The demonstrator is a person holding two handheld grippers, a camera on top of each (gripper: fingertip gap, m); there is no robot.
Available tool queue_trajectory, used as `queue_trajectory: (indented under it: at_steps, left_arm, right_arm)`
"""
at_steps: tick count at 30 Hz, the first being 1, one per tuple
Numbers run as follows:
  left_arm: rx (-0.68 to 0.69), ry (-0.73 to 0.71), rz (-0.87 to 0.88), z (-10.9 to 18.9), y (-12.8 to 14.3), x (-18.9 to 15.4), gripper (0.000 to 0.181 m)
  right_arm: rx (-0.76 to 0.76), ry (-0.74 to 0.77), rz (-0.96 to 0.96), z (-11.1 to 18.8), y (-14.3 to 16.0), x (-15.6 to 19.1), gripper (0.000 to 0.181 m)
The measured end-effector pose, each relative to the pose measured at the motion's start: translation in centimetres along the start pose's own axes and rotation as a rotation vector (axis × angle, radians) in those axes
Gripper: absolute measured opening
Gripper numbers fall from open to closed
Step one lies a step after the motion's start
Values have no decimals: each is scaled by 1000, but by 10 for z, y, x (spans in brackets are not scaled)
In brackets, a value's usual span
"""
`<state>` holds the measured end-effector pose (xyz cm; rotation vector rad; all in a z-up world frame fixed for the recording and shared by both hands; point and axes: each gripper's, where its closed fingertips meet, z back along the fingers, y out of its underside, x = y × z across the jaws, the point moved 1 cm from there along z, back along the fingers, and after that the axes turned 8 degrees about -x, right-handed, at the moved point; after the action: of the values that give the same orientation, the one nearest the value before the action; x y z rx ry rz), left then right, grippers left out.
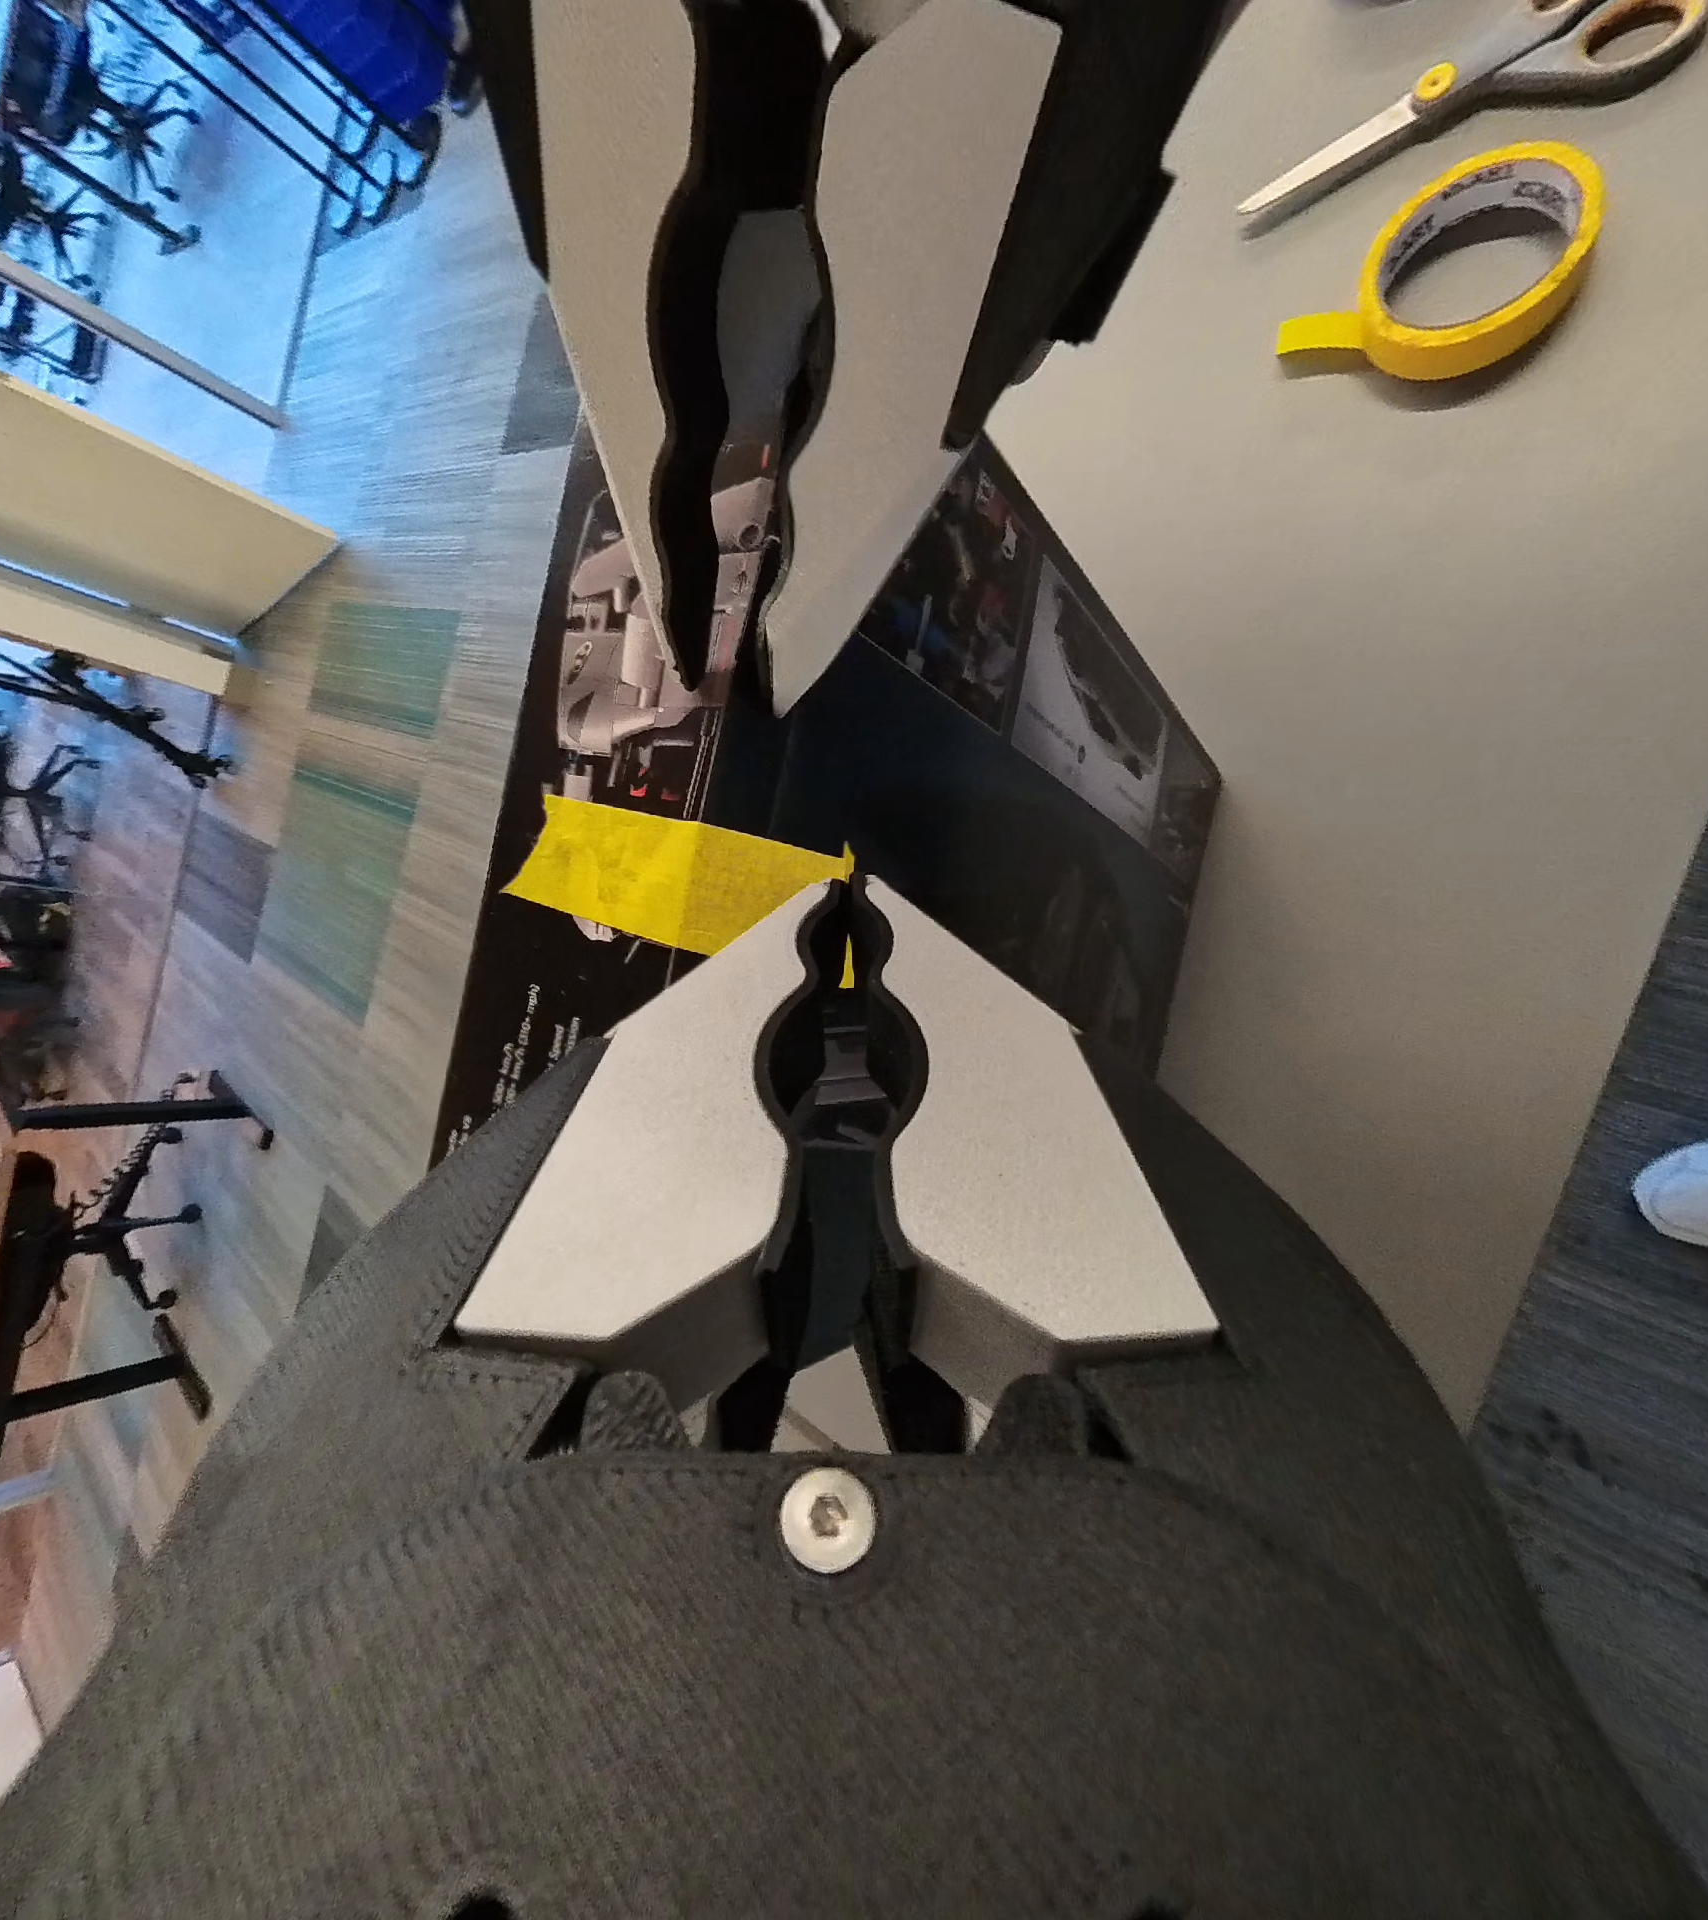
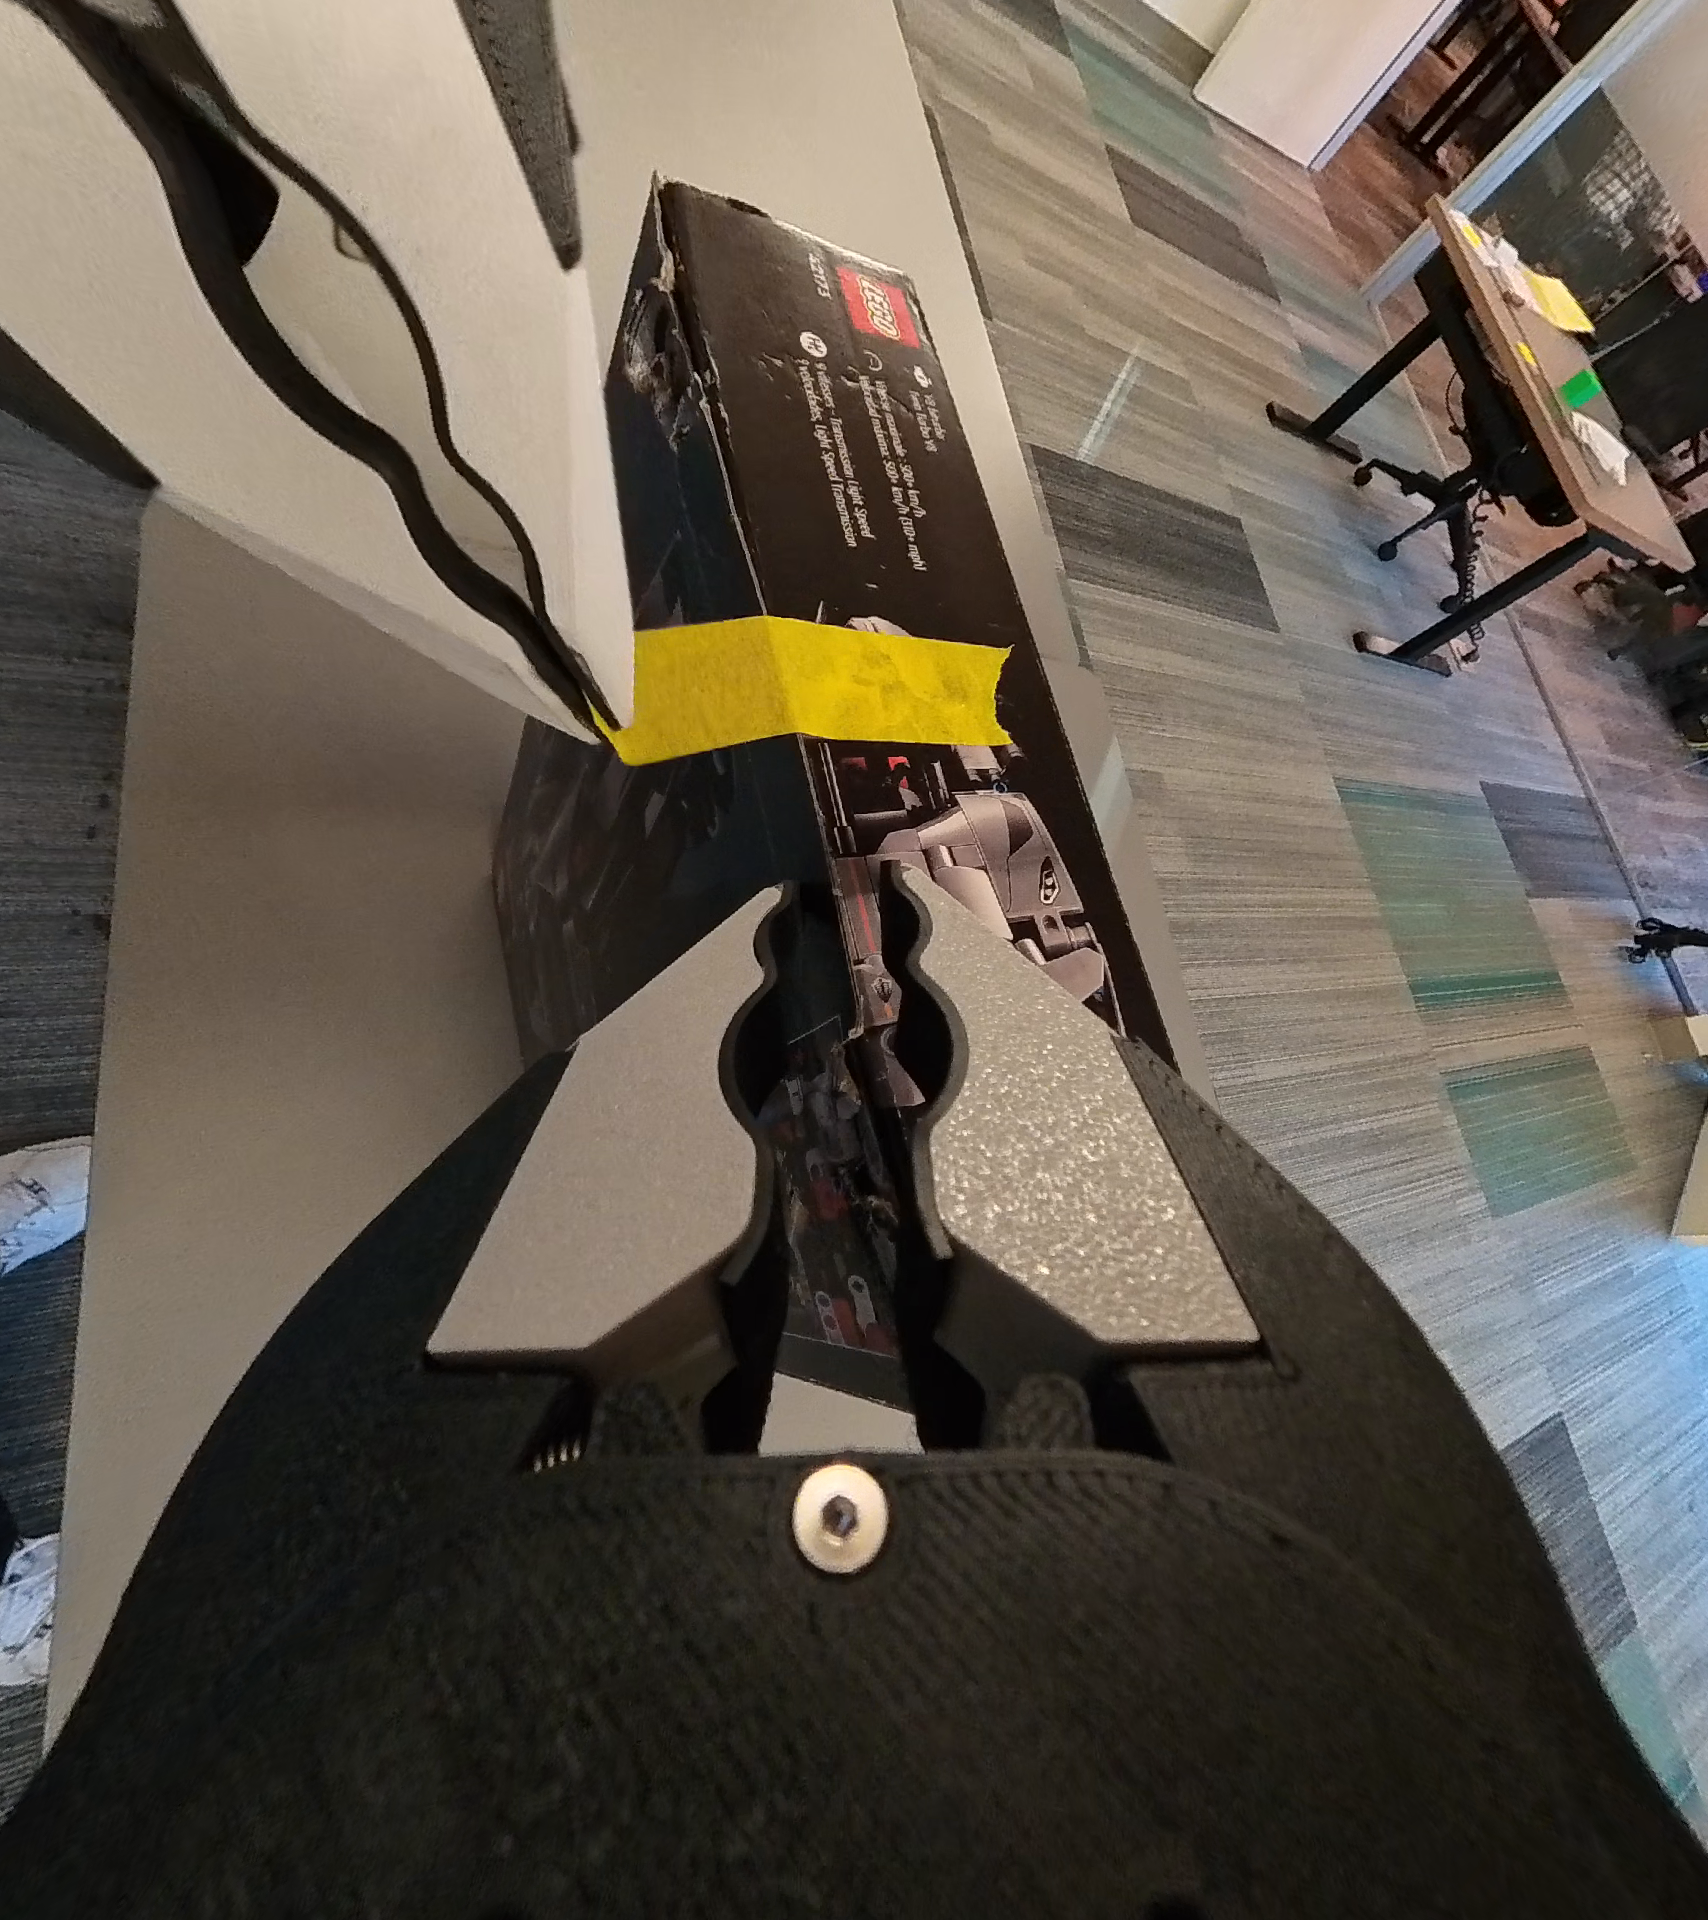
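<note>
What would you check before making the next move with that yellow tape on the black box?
1. Left gripper shut on the end of the yellow tape strip: ok.
2. Strip's other end stuck on the black cardboard box: ok.
3. Right gripper fingers either side of the box's edge, clamped firmly: cannot tell.
4. Box resting on the grey table: ok.
5. Yellow tape roll and scissors lying apart from both grippers: ok.
</note>
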<state>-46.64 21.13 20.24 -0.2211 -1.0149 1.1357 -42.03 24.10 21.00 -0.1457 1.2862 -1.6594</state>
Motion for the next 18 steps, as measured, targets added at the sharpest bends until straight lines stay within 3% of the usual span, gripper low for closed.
queue_trajectory:
  at_steps: [9, 18]
  left_arm:
    - [24, -170, -170, -14, 11, 1, 0]
    - [36, -245, -263, -23, 17, 6, 0]
  right_arm:
    - [1, -1, 2, 0, 0, 0, 14]
    - [2, -1, -2, 0, 0, 0, 14]
